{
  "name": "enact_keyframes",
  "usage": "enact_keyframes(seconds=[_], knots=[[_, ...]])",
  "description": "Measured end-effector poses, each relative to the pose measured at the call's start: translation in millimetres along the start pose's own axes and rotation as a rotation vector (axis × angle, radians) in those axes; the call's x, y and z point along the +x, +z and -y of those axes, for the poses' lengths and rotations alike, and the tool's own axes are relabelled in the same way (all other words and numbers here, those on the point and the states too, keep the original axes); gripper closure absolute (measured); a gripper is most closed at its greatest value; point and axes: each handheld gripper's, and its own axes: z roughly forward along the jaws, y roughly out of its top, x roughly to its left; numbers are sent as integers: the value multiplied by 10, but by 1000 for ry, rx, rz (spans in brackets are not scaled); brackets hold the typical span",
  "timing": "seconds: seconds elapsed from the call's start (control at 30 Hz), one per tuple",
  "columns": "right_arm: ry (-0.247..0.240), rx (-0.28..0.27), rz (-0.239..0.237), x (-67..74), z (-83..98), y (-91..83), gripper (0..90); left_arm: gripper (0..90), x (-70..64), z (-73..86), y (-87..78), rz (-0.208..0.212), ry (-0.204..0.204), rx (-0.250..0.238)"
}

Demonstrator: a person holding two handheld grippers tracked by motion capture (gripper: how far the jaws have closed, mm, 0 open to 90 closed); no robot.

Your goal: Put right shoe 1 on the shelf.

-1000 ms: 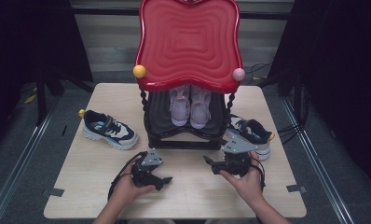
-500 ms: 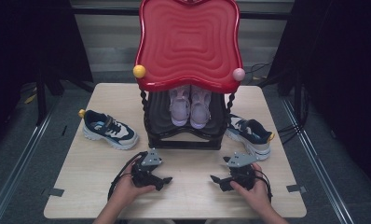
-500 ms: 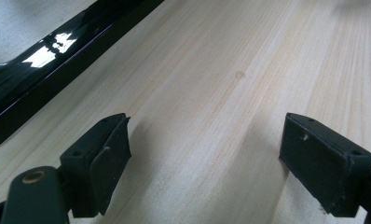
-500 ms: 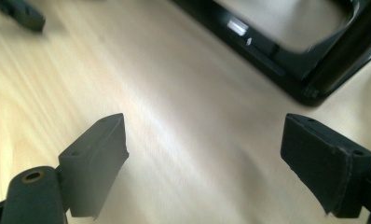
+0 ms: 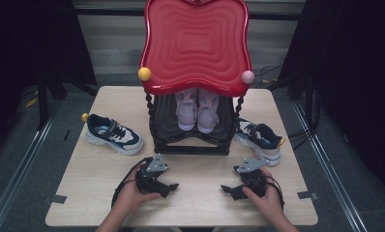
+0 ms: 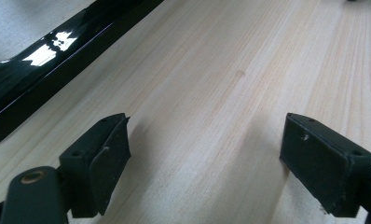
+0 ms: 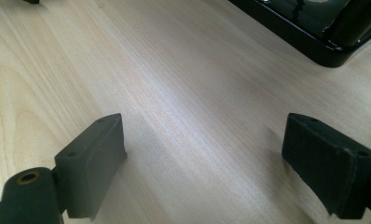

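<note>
A pale wooden table (image 5: 94,193) carries a black shoe rack (image 5: 190,145) with a red wavy top (image 5: 196,43) at its far middle, and a pair of pink shoes (image 5: 198,110) sits inside the rack, toes toward the near edge. A dark blue and white sneaker (image 5: 114,134) lies to the left of the rack, and another (image 5: 259,140) lies to the right, close to the rack's leg. Near the front edge, the left gripper (image 5: 169,187) and the right gripper (image 5: 228,189) rest on the table in the person's hands, pointing toward each other. Each gripper's jaws stand wide apart over bare wood, holding nothing.
</note>
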Motion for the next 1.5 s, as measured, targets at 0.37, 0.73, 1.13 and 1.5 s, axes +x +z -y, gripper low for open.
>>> enact_keyframes(seconds=[0.37,0.73,1.13,1.5], knots=[[-1,4,5,6,-1,2,119,203,36,-71,-96,-1,-26,61],[-3,5,3,5,-1,2,117,203,247,-35,-411,-46,-34,95],[-3,5,4,4,-1,1,117,203,436,-12,-619,-62,-37,150],[-3,5,6,4,-1,0,117,203,620,-39,-825,-105,-73,137]])
